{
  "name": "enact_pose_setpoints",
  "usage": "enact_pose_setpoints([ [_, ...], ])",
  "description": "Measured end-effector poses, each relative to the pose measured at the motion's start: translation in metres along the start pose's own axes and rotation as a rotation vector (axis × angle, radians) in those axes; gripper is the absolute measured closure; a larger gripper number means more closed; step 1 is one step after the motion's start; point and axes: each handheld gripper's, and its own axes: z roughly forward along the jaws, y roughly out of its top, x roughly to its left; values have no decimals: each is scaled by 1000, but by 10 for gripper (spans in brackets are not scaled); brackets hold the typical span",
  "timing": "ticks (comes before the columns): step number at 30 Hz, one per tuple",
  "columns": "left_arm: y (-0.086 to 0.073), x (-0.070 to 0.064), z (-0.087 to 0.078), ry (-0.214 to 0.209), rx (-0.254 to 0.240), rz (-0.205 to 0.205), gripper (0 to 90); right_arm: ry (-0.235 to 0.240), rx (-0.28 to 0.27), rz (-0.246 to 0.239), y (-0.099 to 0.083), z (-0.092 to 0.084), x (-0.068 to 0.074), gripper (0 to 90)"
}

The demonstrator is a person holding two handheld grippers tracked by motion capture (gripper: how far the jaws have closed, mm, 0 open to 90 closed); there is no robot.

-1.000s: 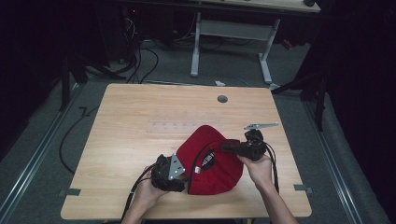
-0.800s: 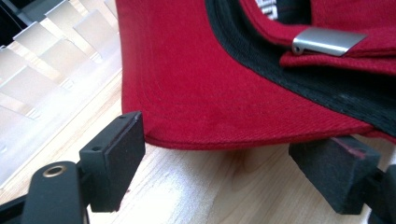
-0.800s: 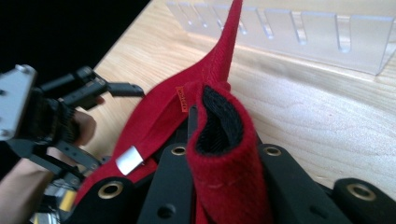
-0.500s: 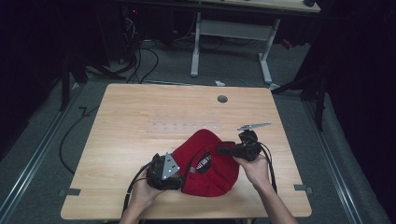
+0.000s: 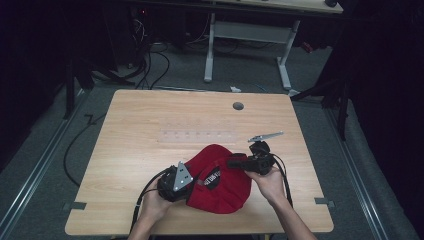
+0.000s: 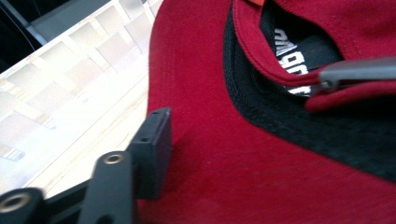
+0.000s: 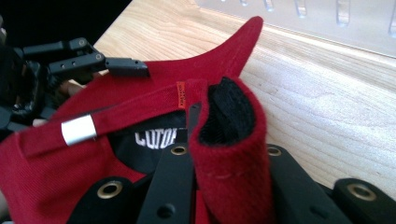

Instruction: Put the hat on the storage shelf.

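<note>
While my left gripper (image 5: 176, 183) rests at the near-left part of the counter (image 5: 140, 130), its jaws have just been closing, with the left edge of the red cap (image 5: 220, 175) between them; in the left gripper view one black pad lies against the red fabric (image 6: 280, 154), but I cannot tell whether the pair presses on it yet. Cap location: near edge of the counter, centre, lying with its opening up, so the black lining and a white-lettered label (image 5: 212, 178) are exposed. A red rear strap with a silver clasp (image 7: 78, 129) runs across the opening in the right gripper view. To the right, my right gripper (image 5: 239, 162) points leftward over the cap, jaws clamped tight on a rolled fold of the cap's edge, red outside and black inside (image 7: 229, 126). Further right, a grey plate (image 5: 265, 136) stands out from that gripper, above bare wood.
</note>
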Motion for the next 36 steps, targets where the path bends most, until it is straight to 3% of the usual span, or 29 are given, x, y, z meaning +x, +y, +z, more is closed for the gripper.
enact_pose_setpoints([
  [3,1,2,-3,-6,-1,-18,511,11,-4,-6,0,1,-1,822],
  [13,6,0,-8,-66,33,-20,672,27,-26,-10,-1,1,-2,799],
  [16,9,-3,-10,-111,62,-32,731,15,-38,-14,-2,0,-4,777],
  [18,10,-5,-11,-118,67,-32,767,14,-43,-6,-1,-1,-5,767],
  [21,13,-10,-14,-133,89,2,820,3,-56,6,1,-2,-8,723],
  [25,14,-12,-16,-125,120,52,848,-11,-109,27,1,-13,-14,646],
  [27,16,-9,-18,-119,107,25,858,-14,-146,46,0,-22,-19,612],
  [36,21,-7,-23,-123,99,23,859,-20,-248,73,-3,-37,-26,478],
])
